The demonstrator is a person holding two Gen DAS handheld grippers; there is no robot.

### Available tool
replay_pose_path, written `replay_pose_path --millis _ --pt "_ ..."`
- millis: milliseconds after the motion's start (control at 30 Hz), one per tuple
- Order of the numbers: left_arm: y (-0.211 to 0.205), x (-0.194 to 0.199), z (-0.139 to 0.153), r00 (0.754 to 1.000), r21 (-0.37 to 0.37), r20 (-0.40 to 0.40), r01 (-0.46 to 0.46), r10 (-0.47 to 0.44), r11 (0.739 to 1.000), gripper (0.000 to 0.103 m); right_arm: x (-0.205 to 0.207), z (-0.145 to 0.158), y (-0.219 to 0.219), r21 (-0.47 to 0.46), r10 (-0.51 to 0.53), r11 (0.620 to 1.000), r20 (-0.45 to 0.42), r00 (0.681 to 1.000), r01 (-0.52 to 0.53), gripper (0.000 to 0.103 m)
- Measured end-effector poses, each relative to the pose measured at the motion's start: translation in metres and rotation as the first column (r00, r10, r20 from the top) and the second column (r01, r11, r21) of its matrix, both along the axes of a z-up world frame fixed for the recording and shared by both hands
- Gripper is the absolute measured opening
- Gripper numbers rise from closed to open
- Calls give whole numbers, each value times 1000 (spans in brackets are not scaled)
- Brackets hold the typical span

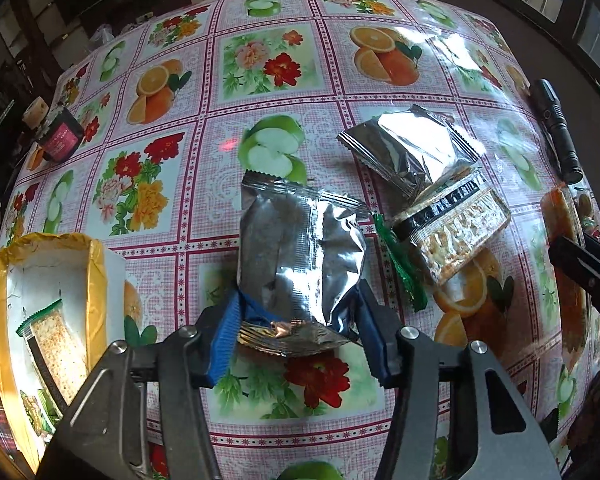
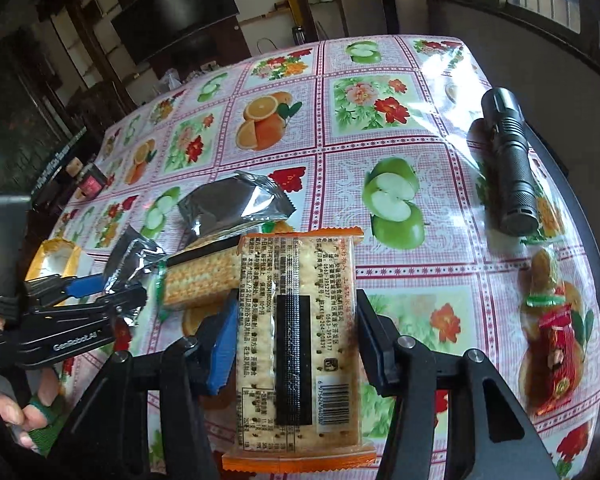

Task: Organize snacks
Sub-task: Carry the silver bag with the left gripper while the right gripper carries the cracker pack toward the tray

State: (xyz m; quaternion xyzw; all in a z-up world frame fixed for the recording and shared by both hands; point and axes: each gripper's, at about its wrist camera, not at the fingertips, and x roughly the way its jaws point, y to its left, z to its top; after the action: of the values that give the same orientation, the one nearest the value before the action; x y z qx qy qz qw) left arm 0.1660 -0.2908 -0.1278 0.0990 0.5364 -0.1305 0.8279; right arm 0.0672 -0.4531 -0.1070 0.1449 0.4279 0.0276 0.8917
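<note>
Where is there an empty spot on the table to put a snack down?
The far half of the tablecloth, beyond the silver packets, is bare. So is the patch between the flashlight and the orange-edged cracker pack. It is crowded mid-table, where packets overlap, and the yellow box already holds crackers.

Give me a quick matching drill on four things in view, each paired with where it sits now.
Things:
1. silver packet
2. orange-edged cracker pack
3. flashlight
4. green-edged cracker pack

Places:
A. lying in the yellow box
B. held in the right claw
C. on the tablecloth near its right edge
D. held in the left claw

Pairs: 1-D, 2-B, 3-C, 4-A
</note>
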Motion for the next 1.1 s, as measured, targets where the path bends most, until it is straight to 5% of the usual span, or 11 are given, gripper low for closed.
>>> replay_pose_path --millis 233,633,867,1100 --pt "32 -35 15 999 -70 19 -49 51 996 55 -25 16 20 81 31 996 88 996 -38 53" --pt "59 -96 38 989 -95 102 -102 111 990 55 -53 16 74 50 137 989 101 985 -142 53" --pt "86 -113 45 971 -122 142 -176 193 977 55 -59 24 122 -169 128 980 114 985 -107 53" --pt "112 -114 46 956 -140 146 -233 253 962 55 -45 16 143 -230 109 969 85 990 -87 53"
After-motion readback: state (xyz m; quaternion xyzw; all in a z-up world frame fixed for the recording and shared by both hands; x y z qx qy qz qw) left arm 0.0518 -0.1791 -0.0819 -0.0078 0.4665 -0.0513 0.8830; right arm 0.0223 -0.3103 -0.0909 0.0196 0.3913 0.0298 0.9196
